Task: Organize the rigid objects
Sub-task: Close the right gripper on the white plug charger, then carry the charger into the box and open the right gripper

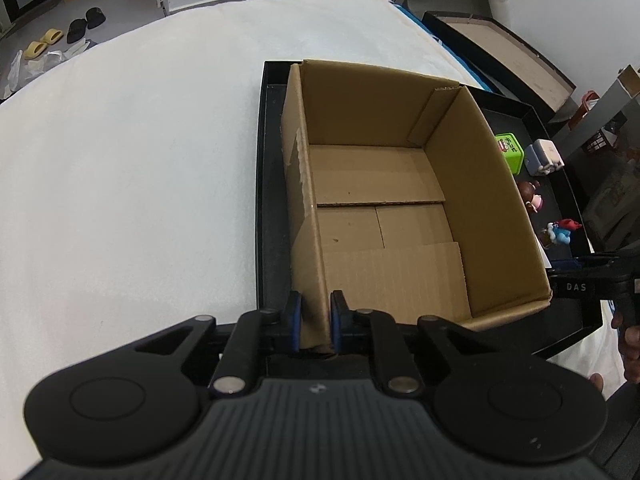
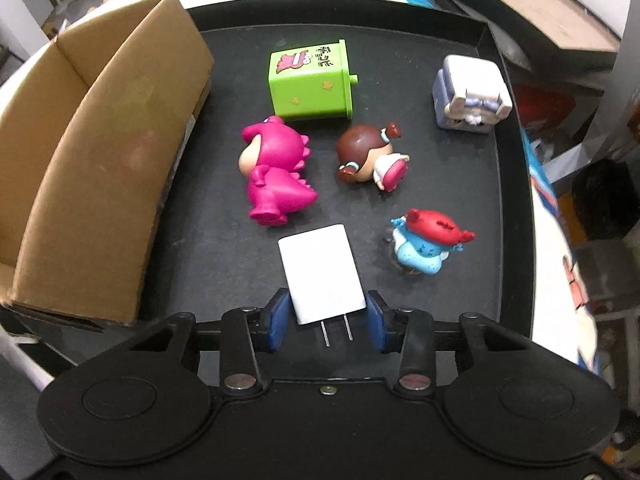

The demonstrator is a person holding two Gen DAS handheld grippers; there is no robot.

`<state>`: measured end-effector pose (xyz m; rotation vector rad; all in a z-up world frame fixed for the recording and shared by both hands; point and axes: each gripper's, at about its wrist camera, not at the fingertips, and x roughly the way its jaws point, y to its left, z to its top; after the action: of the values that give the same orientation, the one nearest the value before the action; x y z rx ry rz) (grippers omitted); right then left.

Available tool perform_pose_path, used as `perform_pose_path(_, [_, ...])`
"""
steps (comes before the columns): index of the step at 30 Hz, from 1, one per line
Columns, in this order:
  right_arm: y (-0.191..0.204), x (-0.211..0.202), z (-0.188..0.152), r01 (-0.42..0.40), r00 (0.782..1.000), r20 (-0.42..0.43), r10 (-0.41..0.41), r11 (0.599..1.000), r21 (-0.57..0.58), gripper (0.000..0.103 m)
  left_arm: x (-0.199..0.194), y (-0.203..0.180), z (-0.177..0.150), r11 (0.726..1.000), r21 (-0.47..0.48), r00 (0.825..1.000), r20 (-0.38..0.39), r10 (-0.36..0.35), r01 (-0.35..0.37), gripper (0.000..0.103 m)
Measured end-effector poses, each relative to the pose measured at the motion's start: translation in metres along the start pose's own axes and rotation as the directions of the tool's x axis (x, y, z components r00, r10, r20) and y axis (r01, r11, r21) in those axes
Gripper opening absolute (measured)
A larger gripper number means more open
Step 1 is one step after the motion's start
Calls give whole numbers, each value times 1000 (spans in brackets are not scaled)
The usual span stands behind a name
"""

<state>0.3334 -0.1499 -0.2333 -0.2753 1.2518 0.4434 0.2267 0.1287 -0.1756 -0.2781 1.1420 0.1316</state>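
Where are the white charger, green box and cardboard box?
white charger (image 2: 322,274), right wrist view, flat top face
green box (image 2: 310,84), right wrist view, upper face
cardboard box (image 1: 380,184), left wrist view, inner floor

Left gripper (image 1: 314,322): blue pads clamped on near wall of cardboard box (image 1: 384,196).
Box: open top, nothing inside, standing in black tray (image 1: 269,184).
Tray, right of box: green cube (image 1: 509,151), pale block (image 1: 545,156), two small figures.
Surface: white cloth (image 1: 140,168).

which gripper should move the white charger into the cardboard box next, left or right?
Right. The right gripper has its pads on both sides of the white charger, apparently gripping it. The left gripper is shut on the cardboard box wall, steadying it, so it should stay there.
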Motion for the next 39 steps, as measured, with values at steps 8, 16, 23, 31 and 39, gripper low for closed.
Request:
perform_pose_path(8, [3, -23, 0, -22, 999, 34, 21, 1000, 18, 38, -2, 7, -6, 999, -50, 999, 38, -18, 20, 14])
perform_pose_path(16, [14, -50, 7, -20, 996, 83, 21, 1000, -11, 38, -6, 14, -16, 997, -68, 997, 69, -39, 44, 14])
perform_pose_path(23, [26, -73, 17, -19, 993, 113, 22, 999, -27, 38, -7, 19, -19, 993, -88, 995, 80, -66, 73, 15])
perform_pose_path(31, [49, -103, 34, -15, 986, 165, 26, 997, -71, 38, -9, 29, -23, 988, -109, 990, 93, -101, 111, 16])
perform_pose_path(39, [81, -123, 57, -31, 975, 215, 59, 991, -128, 38, -8, 32, -22, 984, -117, 988, 94, -120, 131, 16])
